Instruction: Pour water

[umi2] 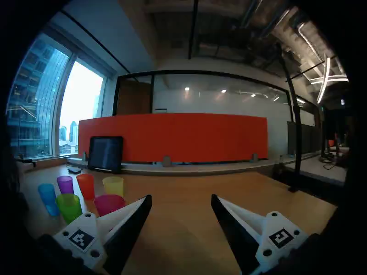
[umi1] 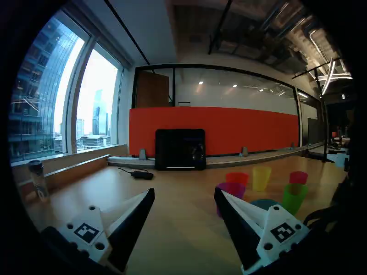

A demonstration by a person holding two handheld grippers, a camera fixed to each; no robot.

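Observation:
Several coloured plastic cups stand in a cluster on the wooden table. In the left gripper view they are right of centre: an orange cup (umi1: 237, 178), a yellow cup (umi1: 261, 178), a pink cup (umi1: 298, 177), a green cup (umi1: 294, 197), a purple cup (umi1: 231, 189), and a teal cup (umi1: 265, 203) partly behind one finger. My left gripper (umi1: 183, 195) is open and holds nothing. In the right gripper view the cups are at the lower left: blue cup (umi2: 47, 198), purple cup (umi2: 65, 184), orange cup (umi2: 86, 185), yellow cup (umi2: 113, 186), green cup (umi2: 69, 206), pink cup (umi2: 108, 203). My right gripper (umi2: 181, 201) is open and holds nothing.
A dark tablet (umi1: 180, 149) leans against the orange partition (umi1: 215, 130) at the back of the table, with a black power adapter (umi1: 142, 174) in front of it. A bottle (umi1: 38, 180) with a dark cap stands at the far left, by the window ledge.

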